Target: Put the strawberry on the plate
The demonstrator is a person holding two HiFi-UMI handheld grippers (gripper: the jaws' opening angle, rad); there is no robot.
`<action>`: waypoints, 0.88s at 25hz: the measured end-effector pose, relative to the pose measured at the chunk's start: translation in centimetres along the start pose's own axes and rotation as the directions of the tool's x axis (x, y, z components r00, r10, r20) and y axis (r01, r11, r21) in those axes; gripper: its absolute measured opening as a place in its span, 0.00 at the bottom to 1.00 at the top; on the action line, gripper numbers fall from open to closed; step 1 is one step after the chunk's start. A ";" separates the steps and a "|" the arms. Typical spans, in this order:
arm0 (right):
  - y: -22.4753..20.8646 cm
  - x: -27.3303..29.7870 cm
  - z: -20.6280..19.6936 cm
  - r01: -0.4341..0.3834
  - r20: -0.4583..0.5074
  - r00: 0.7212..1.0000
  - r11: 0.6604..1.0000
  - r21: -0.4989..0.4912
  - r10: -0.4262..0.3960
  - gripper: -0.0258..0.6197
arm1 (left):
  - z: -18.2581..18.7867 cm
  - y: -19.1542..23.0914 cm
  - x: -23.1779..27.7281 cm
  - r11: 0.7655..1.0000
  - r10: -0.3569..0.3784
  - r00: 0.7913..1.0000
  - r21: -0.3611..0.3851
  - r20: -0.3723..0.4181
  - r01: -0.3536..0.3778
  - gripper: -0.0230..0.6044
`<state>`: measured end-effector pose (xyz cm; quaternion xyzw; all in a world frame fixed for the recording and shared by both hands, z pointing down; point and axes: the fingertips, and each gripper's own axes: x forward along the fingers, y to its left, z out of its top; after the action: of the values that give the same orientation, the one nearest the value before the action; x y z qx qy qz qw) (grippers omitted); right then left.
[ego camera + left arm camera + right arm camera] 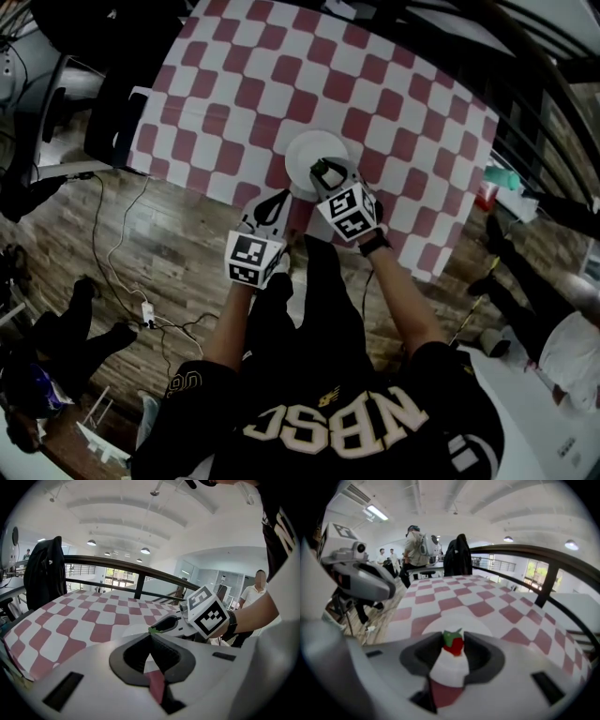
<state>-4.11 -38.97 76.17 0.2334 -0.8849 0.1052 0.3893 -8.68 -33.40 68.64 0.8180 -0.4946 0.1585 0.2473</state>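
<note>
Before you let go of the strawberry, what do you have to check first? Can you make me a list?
1. Strawberry is pinched between the jaws of the right gripper: ok.
2. Right gripper's tips are over the plate: ok.
3. Plate is bare where it shows: ok.
4. Left gripper is shut on nothing and beside the right one, not under it: ok.
5. How high the strawberry hangs above the plate: cannot tell.
</note>
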 end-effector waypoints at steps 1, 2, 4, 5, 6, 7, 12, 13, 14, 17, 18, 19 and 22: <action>-0.1 0.4 -0.2 0.003 -0.013 1.000 1.000 -0.002 -0.003 0.27 | -0.1 0.0 0.0 1.000 0.001 1.000 0.000 -0.002 -0.001 0.06; -0.2 0.9 -0.3 0.007 -0.023 1.000 1.000 0.000 -0.007 0.27 | -0.3 0.1 0.1 1.000 0.001 1.000 0.000 -0.004 -0.001 0.06; -0.3 1.5 -0.4 0.011 -0.037 0.999 1.000 0.011 -0.011 0.27 | -0.5 0.1 0.0 1.000 0.002 1.000 -0.002 -0.008 -0.002 0.06; -0.3 1.8 -0.6 0.011 -0.045 0.999 1.000 0.014 -0.010 0.27 | -0.6 0.0 -0.1 1.000 0.003 1.000 -0.004 -0.009 -0.003 0.06; -0.2 2.1 -0.8 0.010 -0.053 0.999 1.000 0.015 -0.009 0.27 | -0.8 0.0 -0.2 1.000 0.004 1.000 -0.007 -0.010 -0.004 0.06; -0.2 2.4 -1.0 0.009 -0.060 0.998 1.000 0.014 -0.008 0.27 | -0.9 0.0 -0.3 1.000 0.005 1.000 -0.009 -0.010 -0.005 0.06; 0.3 3.4 -1.5 -0.005 -0.079 0.997 1.000 0.011 0.006 0.27 | -0.7 0.2 -0.7 1.000 0.005 1.000 -0.011 -0.005 -0.005 0.06; 0.3 3.4 -1.5 -0.007 -0.080 0.997 1.000 0.010 0.008 0.28 | -0.6 0.2 -0.8 1.000 0.005 1.000 -0.011 -0.002 -0.005 0.06; 0.3 3.3 -1.4 -0.006 -0.079 0.997 1.000 0.010 0.006 0.28 | -0.4 0.2 -0.9 1.000 0.005 1.000 -0.009 0.003 -0.005 0.06; 0.2 2.3 -0.9 0.014 -0.064 0.998 1.000 0.014 -0.013 0.28 | 0.4 0.1 -1.3 1.000 0.000 1.000 0.002 0.022 0.000 0.06; 0.2 1.8 -0.6 0.021 -0.056 0.998 1.000 0.018 -0.020 0.29 | 0.7 0.1 -1.5 1.000 -0.002 1.000 0.005 0.030 0.001 0.06; 0.3 1.2 -0.3 0.029 -0.046 0.999 0.999 0.025 -0.028 0.29 | 1.1 0.0 -1.8 1.000 -0.004 0.999 0.007 0.039 0.003 0.06; 0.3 -0.8 0.5 0.057 -0.011 0.998 0.996 0.066 -0.056 0.29 | 2.1 -0.3 -2.4 1.000 -0.013 0.998 0.011 0.068 0.012 0.06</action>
<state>-4.12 -38.68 75.21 0.2706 -0.8722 0.1242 0.3882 -9.54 -32.72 65.58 0.8272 -0.4968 0.1316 0.2271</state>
